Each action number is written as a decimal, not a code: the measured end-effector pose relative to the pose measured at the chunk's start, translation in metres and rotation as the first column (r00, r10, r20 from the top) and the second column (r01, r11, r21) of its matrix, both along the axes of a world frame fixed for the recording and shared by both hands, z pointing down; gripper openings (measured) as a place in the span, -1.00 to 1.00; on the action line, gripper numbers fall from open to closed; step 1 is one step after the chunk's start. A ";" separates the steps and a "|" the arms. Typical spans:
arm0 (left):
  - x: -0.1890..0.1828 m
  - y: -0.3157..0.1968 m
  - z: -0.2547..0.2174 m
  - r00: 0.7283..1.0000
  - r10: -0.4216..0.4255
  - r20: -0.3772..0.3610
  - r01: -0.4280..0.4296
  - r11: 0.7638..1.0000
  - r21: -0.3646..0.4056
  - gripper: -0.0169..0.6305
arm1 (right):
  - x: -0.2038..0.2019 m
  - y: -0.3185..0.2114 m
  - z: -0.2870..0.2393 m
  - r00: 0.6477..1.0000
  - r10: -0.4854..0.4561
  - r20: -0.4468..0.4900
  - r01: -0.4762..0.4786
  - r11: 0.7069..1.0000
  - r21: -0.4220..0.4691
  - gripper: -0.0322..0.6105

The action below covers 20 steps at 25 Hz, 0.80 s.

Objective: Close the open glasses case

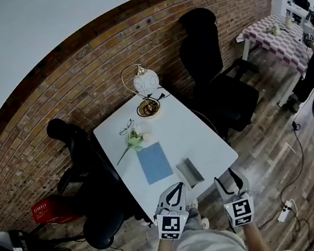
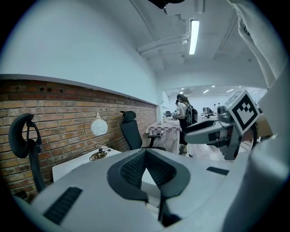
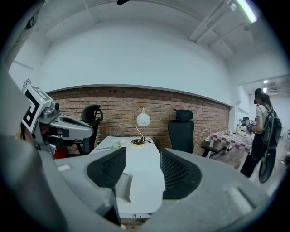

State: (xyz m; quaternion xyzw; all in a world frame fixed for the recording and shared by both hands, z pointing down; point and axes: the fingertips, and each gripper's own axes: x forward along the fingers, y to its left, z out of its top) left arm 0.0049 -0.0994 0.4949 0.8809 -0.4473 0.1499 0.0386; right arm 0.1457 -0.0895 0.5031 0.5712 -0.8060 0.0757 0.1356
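Down in the head view, the open glasses case [image 1: 189, 171] is lying near the close edge of the white table [image 1: 206, 138], just beside a blue notebook [image 1: 154, 162]. The left gripper [image 1: 177, 189] is pointing toward the case and the right gripper [image 1: 233, 176] is hovering off to its right, neither touching it. A globe lamp [image 1: 145, 82] is standing at the far end.

In the left gripper view, the left gripper [image 2: 146, 156] is showing its jaws pressed together at the tips, nothing caught between them.

In the right gripper view, the right gripper [image 3: 143, 168] is holding its jaws spread apart and empty. The glasses case [image 3: 123, 183] is showing low in the gap, beside the left jaw, resting on the table.
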 end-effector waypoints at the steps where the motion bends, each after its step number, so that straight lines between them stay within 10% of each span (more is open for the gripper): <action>1: 0.000 -0.004 0.002 1.000 0.002 0.001 -0.002 1.000 -0.006 -0.94 | 0.000 -0.004 0.001 1.000 0.002 0.000 -0.002 1.000 -0.002 -0.16; 20: 0.002 -0.081 0.057 0.997 0.068 0.025 -0.064 0.988 -0.139 -0.94 | -0.006 -0.077 0.045 1.000 0.028 -0.002 -0.028 0.990 -0.135 -0.17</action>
